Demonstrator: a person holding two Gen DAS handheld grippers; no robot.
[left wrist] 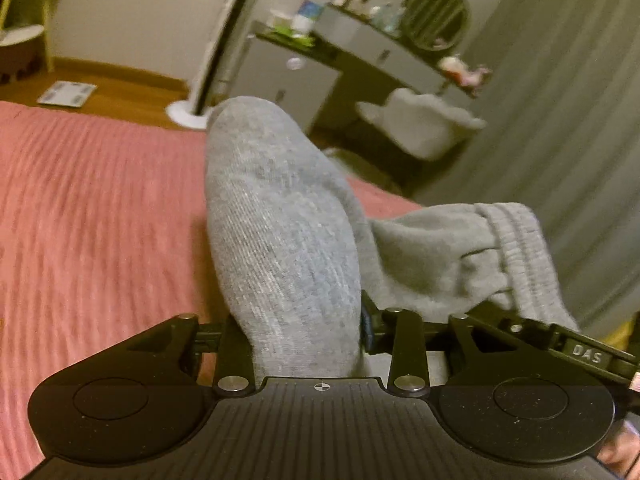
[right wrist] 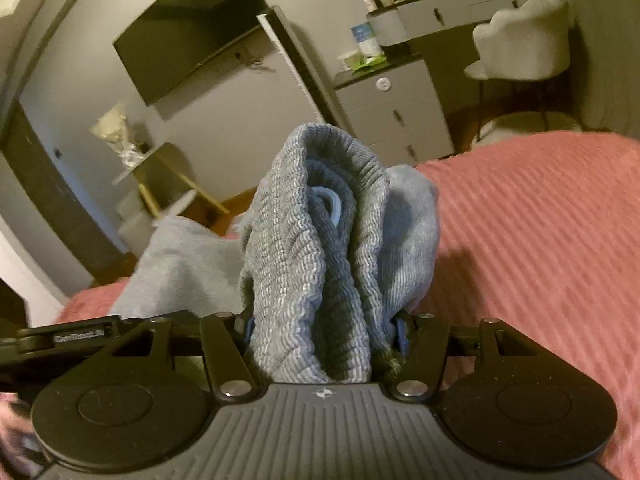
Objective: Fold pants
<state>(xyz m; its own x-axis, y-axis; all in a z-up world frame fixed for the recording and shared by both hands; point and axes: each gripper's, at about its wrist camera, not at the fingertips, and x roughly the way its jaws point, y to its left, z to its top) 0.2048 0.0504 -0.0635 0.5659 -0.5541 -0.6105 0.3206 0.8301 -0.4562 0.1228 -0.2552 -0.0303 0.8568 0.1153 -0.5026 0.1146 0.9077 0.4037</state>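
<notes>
Pink ribbed bedspread (left wrist: pixel 100 208) fills the lower field of both wrist views; it is the work surface. Background: grey curtain (left wrist: pixel 560 120), dark wall-mounted screen (right wrist: pixel 192 48), pale drawer unit (right wrist: pixel 396 108), white tufted chair (right wrist: pixel 524 48). All well clear of the work.

Grey knitted sweatpants (left wrist: pixel 280 240) are lifted off the bed, held at two places. Part of the cloth trails between the grippers; in the right wrist view a flat grey panel lies on the bedspread to the left.

Left gripper (left wrist: pixel 296 336): jaws closed down on a thick fold of the grey cloth, which bulges upward from between them. Grip looks secure.

Right gripper (right wrist: pixel 324 332): jaws clamped on a bunched, ribbed section, probably the elastic waistband. Several layers stacked in the grasp. A pale loop (right wrist: pixel 334 204), possibly the drawstring, peeks from between the layers; identity uncertain.

Handling judgement: soft, limp, light fabric. No stiffness, so it will sag between the holds and drape wherever released. Fleece-like surface should not slip on the pads. Not fragile. Best holds: the waistband corners, where the ribbed elastic gives bulk, and the leg hems. Gripping many layers risks an uneven fold; keep tension between both holds to flatten before laying down.
</notes>
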